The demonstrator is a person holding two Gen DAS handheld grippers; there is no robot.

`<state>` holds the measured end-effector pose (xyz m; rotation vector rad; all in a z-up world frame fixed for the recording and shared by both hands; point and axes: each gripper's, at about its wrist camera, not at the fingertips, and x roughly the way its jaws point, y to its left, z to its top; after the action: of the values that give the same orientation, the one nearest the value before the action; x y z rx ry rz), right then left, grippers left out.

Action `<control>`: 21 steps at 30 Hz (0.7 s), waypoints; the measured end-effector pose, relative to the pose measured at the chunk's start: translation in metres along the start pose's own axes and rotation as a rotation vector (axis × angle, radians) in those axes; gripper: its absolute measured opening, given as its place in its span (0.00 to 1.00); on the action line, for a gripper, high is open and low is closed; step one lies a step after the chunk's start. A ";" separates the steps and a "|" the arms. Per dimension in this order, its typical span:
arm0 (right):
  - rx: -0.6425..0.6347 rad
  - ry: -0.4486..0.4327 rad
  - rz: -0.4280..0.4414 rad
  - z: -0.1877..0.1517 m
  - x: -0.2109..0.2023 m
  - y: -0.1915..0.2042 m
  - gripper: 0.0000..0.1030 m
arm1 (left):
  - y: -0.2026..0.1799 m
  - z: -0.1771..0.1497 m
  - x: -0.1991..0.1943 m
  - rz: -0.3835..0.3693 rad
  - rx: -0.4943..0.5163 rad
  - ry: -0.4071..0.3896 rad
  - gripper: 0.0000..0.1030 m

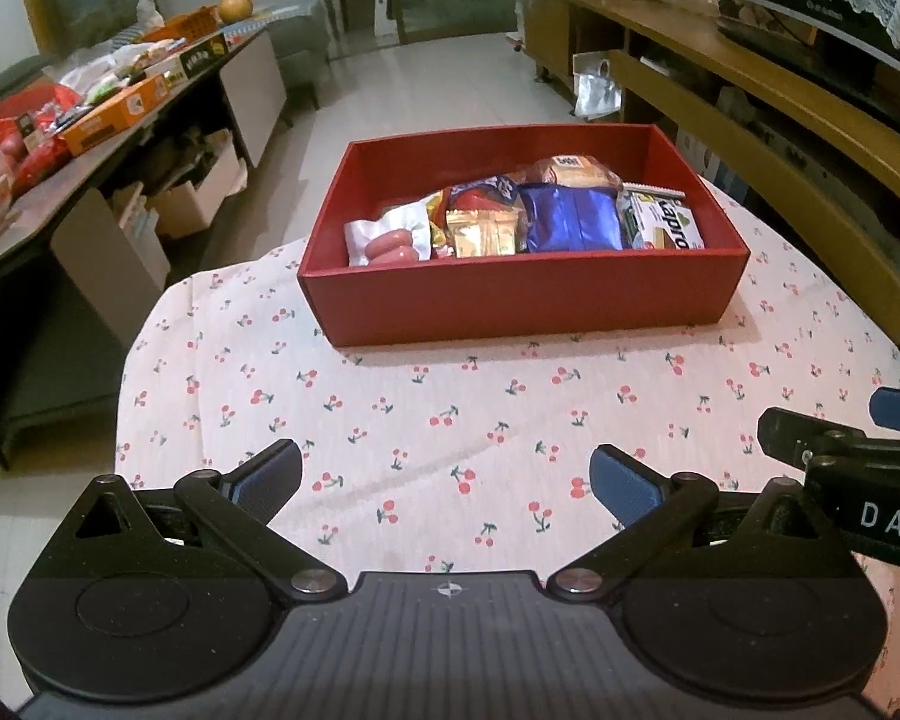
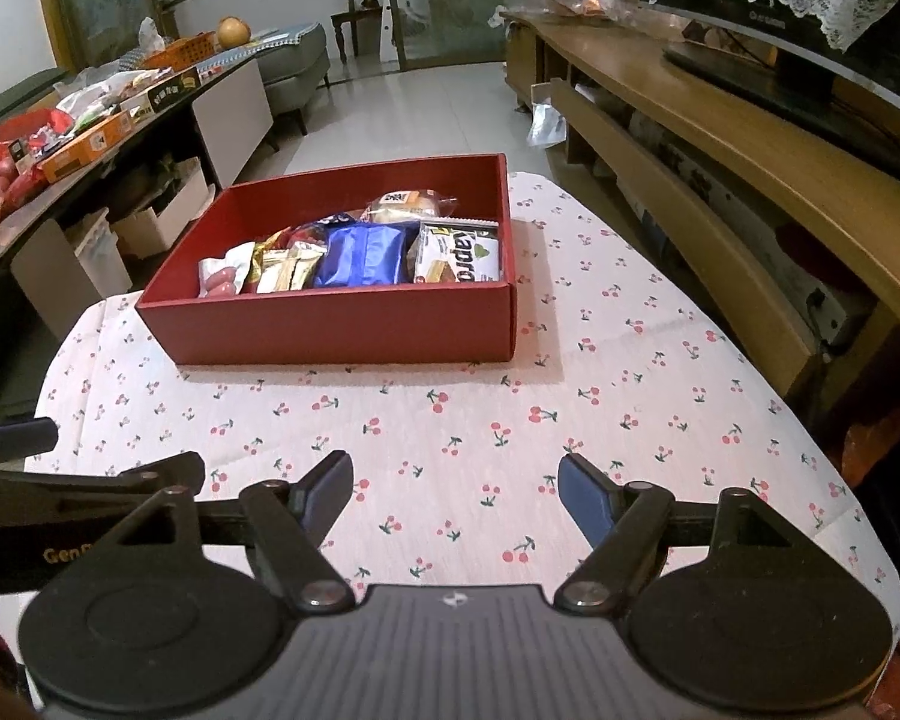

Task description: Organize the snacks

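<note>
Looks nearly done. Red box (image 1: pixel 522 294) set toward the far edge of the cherry-print table (image 1: pixel 450 420), packed along its near wall with snacks: sausage pack (image 1: pixel 387 240) nearest the left wall, gold wrapper (image 1: pixel 480 231), blue pouch (image 1: pixel 570 219), white wafer pack (image 1: pixel 669 222) against the right wall, bread roll (image 1: pixel 576 171) behind. Far half of the box bare. No loose snack anywhere on the cloth between box and near edge. Left gripper (image 1: pixel 447 480) and right gripper (image 2: pixel 456 495) both low over the near edge, side by side, jaws apart and holding nothing. More packets heaped on the side counter (image 2: pixel 90 132) across the room; whether those belong to the job, impossible to say. Otherwise nothing left but tidying the row.
</note>
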<state>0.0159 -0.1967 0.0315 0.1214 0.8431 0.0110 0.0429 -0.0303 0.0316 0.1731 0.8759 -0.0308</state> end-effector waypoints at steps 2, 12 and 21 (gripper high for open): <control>0.001 0.003 -0.003 -0.002 -0.002 0.000 0.86 | -0.001 -0.003 -0.001 -0.001 0.005 0.002 1.00; -0.014 0.024 -0.021 -0.014 -0.008 0.001 0.86 | -0.002 -0.016 -0.005 -0.002 0.014 0.024 0.99; -0.041 0.054 -0.040 -0.032 -0.016 0.006 0.86 | -0.005 -0.036 -0.009 -0.004 0.039 0.065 0.98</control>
<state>-0.0187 -0.1887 0.0226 0.0661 0.8991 -0.0065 0.0095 -0.0295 0.0157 0.2103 0.9408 -0.0462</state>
